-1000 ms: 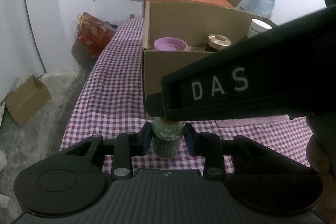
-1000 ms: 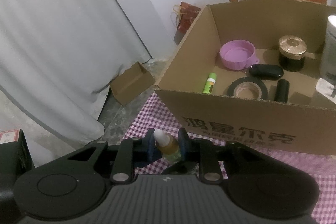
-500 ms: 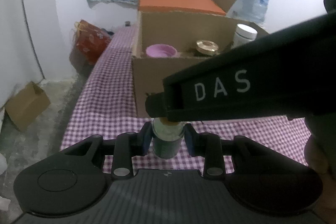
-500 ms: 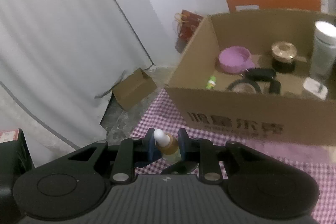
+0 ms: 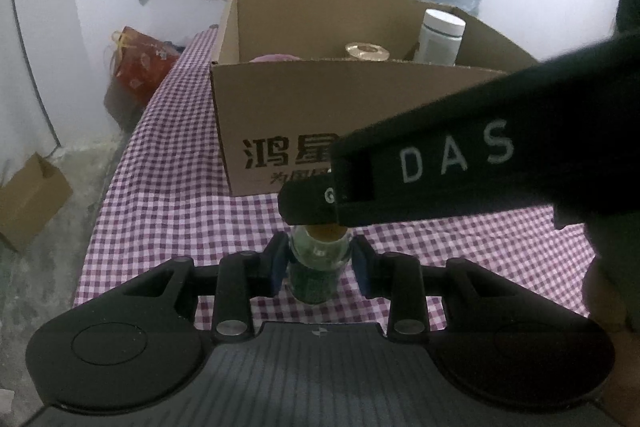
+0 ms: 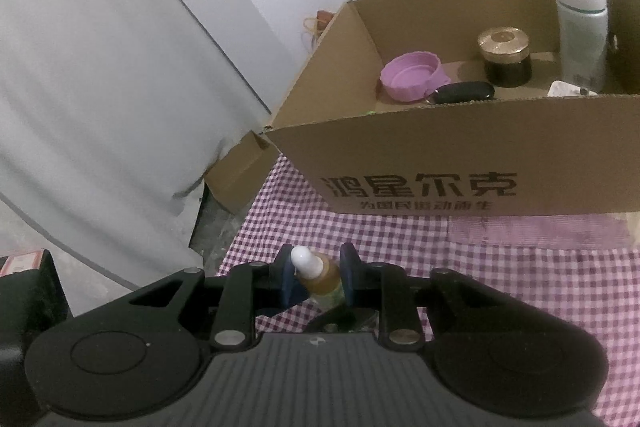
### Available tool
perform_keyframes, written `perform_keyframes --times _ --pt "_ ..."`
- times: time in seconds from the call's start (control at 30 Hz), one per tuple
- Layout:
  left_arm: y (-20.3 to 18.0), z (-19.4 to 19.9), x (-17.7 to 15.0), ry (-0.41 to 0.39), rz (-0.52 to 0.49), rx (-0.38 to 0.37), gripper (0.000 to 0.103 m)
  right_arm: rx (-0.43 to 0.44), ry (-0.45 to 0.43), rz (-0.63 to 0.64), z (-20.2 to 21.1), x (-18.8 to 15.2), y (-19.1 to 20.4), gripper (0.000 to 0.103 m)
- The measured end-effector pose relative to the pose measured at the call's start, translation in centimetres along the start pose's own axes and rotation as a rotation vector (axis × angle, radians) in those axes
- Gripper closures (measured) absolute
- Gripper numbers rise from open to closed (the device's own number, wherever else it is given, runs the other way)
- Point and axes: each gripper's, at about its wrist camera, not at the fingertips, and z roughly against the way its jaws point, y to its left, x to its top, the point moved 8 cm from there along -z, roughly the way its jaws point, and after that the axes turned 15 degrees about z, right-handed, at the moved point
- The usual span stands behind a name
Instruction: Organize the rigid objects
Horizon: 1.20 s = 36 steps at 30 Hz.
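Left wrist view: left gripper point(image 5: 319, 263) clamps green jar point(image 5: 317, 267); right gripper point(image 6: 316, 277) grasps dropper bottle point(image 6: 320, 277); cardboard box point(image 6: 460, 163) ahead.

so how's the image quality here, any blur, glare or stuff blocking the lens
Left wrist view: dim, strong fisheye bending, and the right gripper's black body marked DAS blocks much of the cardboard box. Right wrist view: dim too, no obvious glare, the white-tipped dropper bottle soft and close, box print sharp.

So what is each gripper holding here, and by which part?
Left gripper grips a small glass jar by the sides of its body. Right gripper grips a dropper bottle by its amber body, below the white tip.
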Motion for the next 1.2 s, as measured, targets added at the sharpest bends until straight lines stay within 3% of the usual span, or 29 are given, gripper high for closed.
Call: perform_keyframes --times 0.37,0.63,0.87,0.93,1.0,1.2 --pt "-0.9 1.1 -0.2 -0.004 -0.010 0.026 0.070 0.018 -0.018 0.000 0.8 -0.4 0.3 0.076" --pt "-2.6 5.3 1.4 -0.100 -0.030 0.027 0.071 0.033 -0.079 0.036 4.3 0.4 2.0 0.076" --pt "-5.6 8.4 2.9 -0.182 -0.054 0.000 0.073 0.019 -0.176 0.086 8.7 2.2 2.8 0.076" --pt "-6.6 9.1 3.4 -0.199 -0.057 -0.011 0.076 0.034 -0.195 0.089 9.9 2.8 2.8 0.084" --pt "-7.6 9.7 4.1 -0.220 -0.064 -0.024 0.076 0.053 -0.216 0.091 11.1 3.5 2.6 0.084" --pt "-10.7 8.0 6.5 -0.212 -0.087 -0.063 0.078 0.017 -0.251 0.113 12.6 6.1 0.5 0.085"
